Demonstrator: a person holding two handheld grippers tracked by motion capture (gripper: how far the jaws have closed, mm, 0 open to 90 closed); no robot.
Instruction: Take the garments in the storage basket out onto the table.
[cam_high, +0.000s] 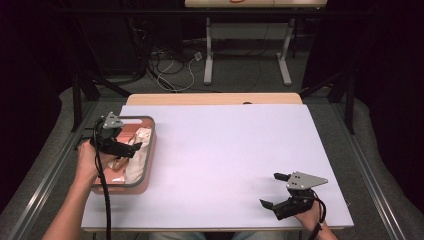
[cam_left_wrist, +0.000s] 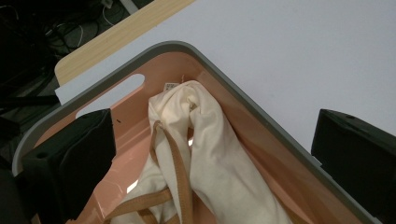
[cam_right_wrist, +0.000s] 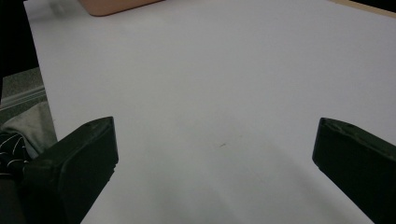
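A salmon-pink bin (cam_high: 149, 131) with a grey rim stands at the left of the white table top. In it lies a crumpled cream cloth bag (cam_high: 138, 161) with tan straps (cam_left_wrist: 180, 169). My left gripper (cam_high: 131, 145) hovers over the bin's left part, open, with nothing between its jaws. In the left gripper view the bag (cam_left_wrist: 212, 158) lies below the left gripper (cam_left_wrist: 212, 135), and the bin rim (cam_left_wrist: 243, 100) runs diagonally past it. My right gripper (cam_high: 270, 189) rests low near the front right of the table, open and empty. The right gripper view shows the right gripper (cam_right_wrist: 215, 135) over bare white surface.
The white sheet (cam_high: 225, 150) covers the table, with a wooden strip (cam_high: 215, 99) showing at its far edge. A corner of the bin (cam_right_wrist: 116, 5) appears far off in the right gripper view. Beyond the table stand another table's legs (cam_high: 208, 55) and floor cables (cam_high: 170, 70).
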